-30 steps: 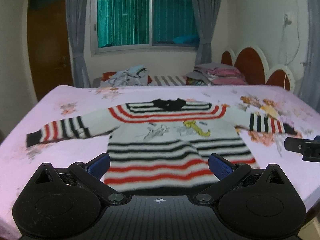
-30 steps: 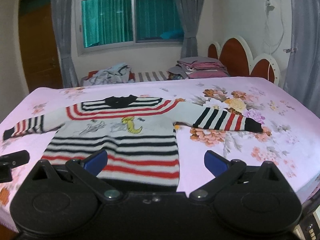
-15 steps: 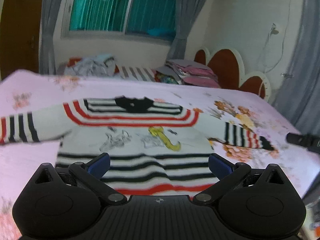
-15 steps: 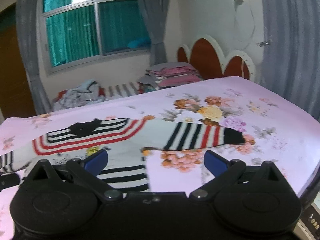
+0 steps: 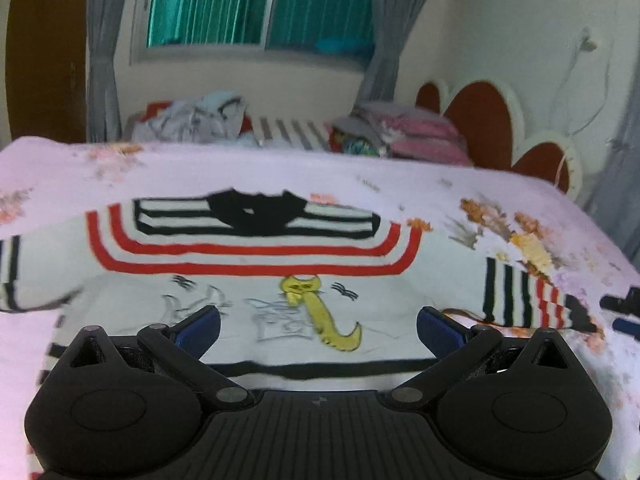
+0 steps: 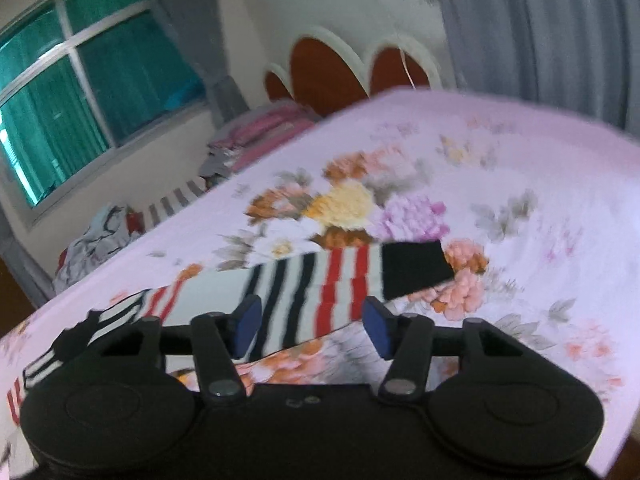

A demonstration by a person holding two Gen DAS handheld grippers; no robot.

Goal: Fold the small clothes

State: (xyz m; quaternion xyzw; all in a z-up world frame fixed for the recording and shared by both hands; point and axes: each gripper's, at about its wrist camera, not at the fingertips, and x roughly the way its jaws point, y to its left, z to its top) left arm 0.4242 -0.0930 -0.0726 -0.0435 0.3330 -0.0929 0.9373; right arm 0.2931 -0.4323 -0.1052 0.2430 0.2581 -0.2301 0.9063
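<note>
The striped sweater (image 5: 256, 276) lies flat and spread out on the bed (image 5: 400, 184), face up, its black collar toward the far edge and a yellow cat figure on the white chest. Its sleeves reach out to both sides. The sleeve with the black cuff (image 6: 320, 284) lies across the flower print of the pink bedspread.

The left claw (image 5: 318, 326) hangs over the chest of the sweater, its blue fingertips (image 5: 200, 326) wide apart, one on either side of the cat figure as seen from the wrist camera. Nothing is pinched between them; whether they touch the cloth cannot be told.

The right claw (image 6: 312, 326) is tilted and points down at the striped part of that sleeve, just short of the cuff. Its jaws are closing, about half apart, with the sleeve seen in the gap between them but not yet pinched. In the left view its dark tip shows at the right edge, just beyond the cuff.

Behind the bed lie a heap of loose clothes (image 5: 192, 120) and a folded stack (image 5: 416, 132).
</note>
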